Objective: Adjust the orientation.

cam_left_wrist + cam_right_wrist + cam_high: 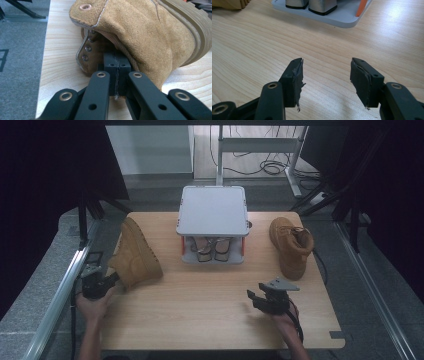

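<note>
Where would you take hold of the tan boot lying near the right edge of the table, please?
Probably at the ankle collar of the right boot. Its opening faces up and to the right, so the thin leather rim offers the open right gripper two opposing faces. Come from the near side, one jaw inside, one outside; the toe is too bulky.

Left tongs (pixel 117 65) clamped tight; right tongs (pixel 325 75) spread wide.

Light wooden table (pixel 210 310) on grey speckled floor (pixel 35 285). Far: white desk frame (pixel 260 145), loose cables (pixel 270 167). Dark curtains (pixel 50 165) left and right.
</note>
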Demonstrator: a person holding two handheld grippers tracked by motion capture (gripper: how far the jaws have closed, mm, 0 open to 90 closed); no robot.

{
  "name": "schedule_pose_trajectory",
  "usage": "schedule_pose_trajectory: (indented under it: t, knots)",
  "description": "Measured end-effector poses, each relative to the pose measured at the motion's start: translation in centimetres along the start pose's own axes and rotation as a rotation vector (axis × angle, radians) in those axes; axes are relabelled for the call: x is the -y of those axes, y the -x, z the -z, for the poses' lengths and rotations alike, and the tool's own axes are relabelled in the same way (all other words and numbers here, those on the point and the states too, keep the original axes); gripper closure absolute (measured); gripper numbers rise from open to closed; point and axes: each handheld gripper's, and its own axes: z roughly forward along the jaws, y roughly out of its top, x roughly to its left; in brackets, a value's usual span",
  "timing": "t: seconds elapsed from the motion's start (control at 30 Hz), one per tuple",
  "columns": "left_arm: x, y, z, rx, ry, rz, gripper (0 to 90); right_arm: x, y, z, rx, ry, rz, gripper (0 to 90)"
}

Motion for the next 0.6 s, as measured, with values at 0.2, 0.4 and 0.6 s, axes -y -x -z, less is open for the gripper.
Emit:
schedule_pose_trajectory:
  t: [0.2,0.4,0.6]
  knots:
    - [-0.4,0.0,0.0,0.028,0.009,0.015,90.0,0.0,0.0,0.0,0.002,0.002,0.003,44.4]
    - [-1.0,0.6,0.1,0.021,0.013,-0.001,90.0,0.0,0.0,0.1,0.002,0.007,-0.002,44.4]
    - [-1.5,0.9,0.2,0.016,0.001,-0.015,90.0,0.0,0.1,0.1,0.005,0.007,-0.002,44.4]
